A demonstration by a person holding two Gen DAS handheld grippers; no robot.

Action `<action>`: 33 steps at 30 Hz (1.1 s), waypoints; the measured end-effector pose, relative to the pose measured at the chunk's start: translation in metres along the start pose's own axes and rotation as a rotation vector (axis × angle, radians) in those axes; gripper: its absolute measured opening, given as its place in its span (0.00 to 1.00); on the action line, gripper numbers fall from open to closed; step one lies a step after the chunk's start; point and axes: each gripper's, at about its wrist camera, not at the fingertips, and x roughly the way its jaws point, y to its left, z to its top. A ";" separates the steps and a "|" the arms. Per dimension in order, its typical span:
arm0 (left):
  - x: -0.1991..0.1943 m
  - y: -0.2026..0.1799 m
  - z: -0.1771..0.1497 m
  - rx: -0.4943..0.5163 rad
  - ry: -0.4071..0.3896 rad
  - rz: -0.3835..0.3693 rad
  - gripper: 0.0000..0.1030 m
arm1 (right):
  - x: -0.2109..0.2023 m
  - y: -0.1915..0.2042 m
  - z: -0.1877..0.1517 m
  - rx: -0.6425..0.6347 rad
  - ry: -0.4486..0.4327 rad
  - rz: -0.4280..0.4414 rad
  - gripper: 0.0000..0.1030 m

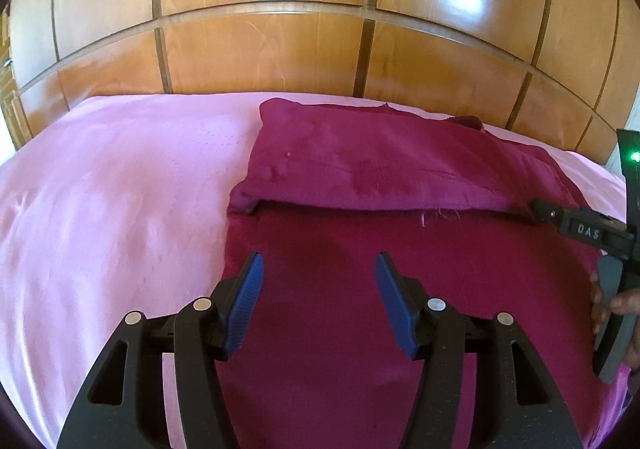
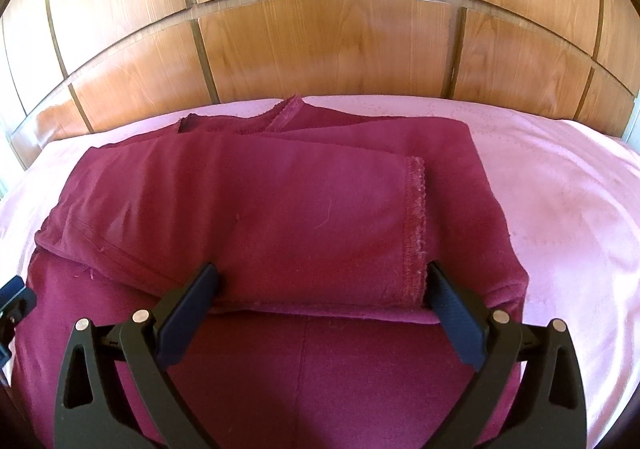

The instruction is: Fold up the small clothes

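Note:
A dark magenta garment (image 1: 380, 177) lies on the pink bed sheet (image 1: 120, 185), its far part folded back toward me over the near part. My left gripper (image 1: 318, 269) is open and empty just above the garment's near left area. My right gripper (image 2: 322, 281) is open wide, its fingers on either side of the folded flap's near edge by a stitched hem (image 2: 416, 225). The garment (image 2: 260, 217) fills the middle of the right wrist view. The right gripper also shows at the right edge of the left wrist view (image 1: 538, 209).
A glossy wooden headboard (image 1: 320, 41) with panel grooves rises right behind the bed. The pink sheet (image 2: 560, 189) stretches out on both sides of the garment. The person's hand (image 1: 616, 305) holds the right gripper's handle at the right edge.

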 end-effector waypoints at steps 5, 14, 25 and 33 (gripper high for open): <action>-0.011 0.003 -0.009 0.012 -0.006 0.003 0.55 | -0.013 -0.002 -0.005 0.001 0.004 -0.001 0.98; -0.026 0.009 -0.027 0.015 0.006 -0.004 0.55 | -0.044 -0.021 -0.037 -0.042 0.075 -0.034 0.98; -0.044 0.012 -0.048 0.027 0.026 -0.011 0.55 | -0.088 -0.068 -0.097 0.024 0.138 -0.009 0.97; -0.060 0.019 -0.065 0.036 0.048 -0.010 0.55 | -0.123 -0.061 -0.137 -0.006 0.165 0.084 0.84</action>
